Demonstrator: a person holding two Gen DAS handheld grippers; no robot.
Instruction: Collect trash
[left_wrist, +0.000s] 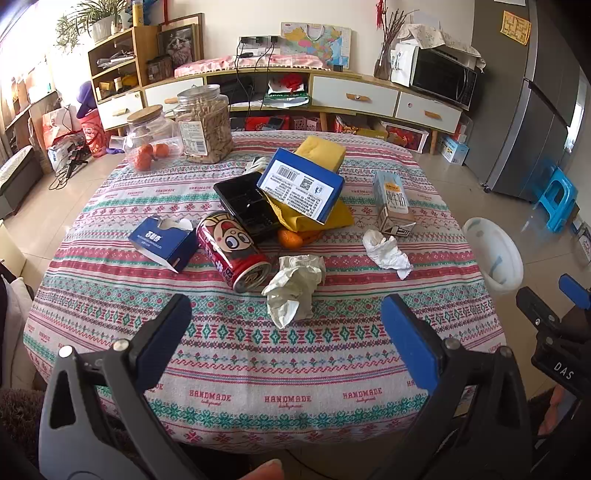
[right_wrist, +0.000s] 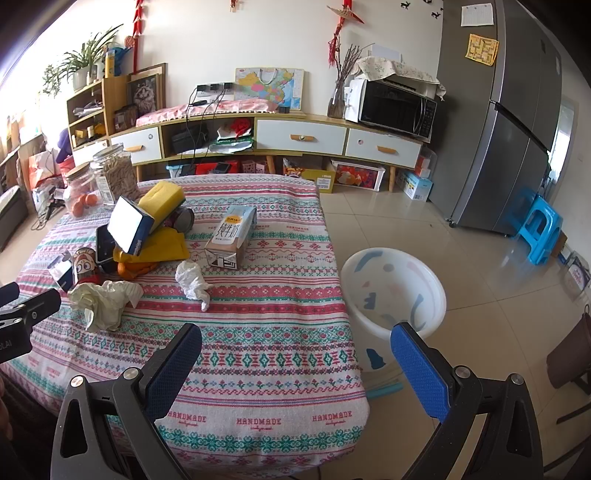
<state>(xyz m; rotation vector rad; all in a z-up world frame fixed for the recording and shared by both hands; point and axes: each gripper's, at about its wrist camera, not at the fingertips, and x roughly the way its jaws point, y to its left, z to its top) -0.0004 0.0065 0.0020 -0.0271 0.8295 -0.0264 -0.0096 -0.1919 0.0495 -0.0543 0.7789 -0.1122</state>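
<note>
Trash lies on the patterned tablecloth (left_wrist: 236, 354): a crumpled cream tissue (left_wrist: 293, 290), a crumpled white tissue (left_wrist: 386, 253), a red drink can (left_wrist: 232, 254) on its side, a torn small blue box (left_wrist: 164, 242), a black plastic tray (left_wrist: 245, 206), a blue barcode box (left_wrist: 301, 184) and a milk carton (left_wrist: 393, 203). A white bin (right_wrist: 393, 295) stands on the floor right of the table. My left gripper (left_wrist: 286, 310) is open and empty, just short of the cream tissue. My right gripper (right_wrist: 295, 339) is open and empty over the table's near right corner, beside the bin.
Two jars (left_wrist: 205, 123) and oranges (left_wrist: 147, 155) stand at the table's far left. A yellow sponge (left_wrist: 323, 149) and yellow cloth lie under the blue box. A blue stool (right_wrist: 537, 229), fridge (right_wrist: 517, 110) and long cabinet (right_wrist: 295, 136) stand beyond.
</note>
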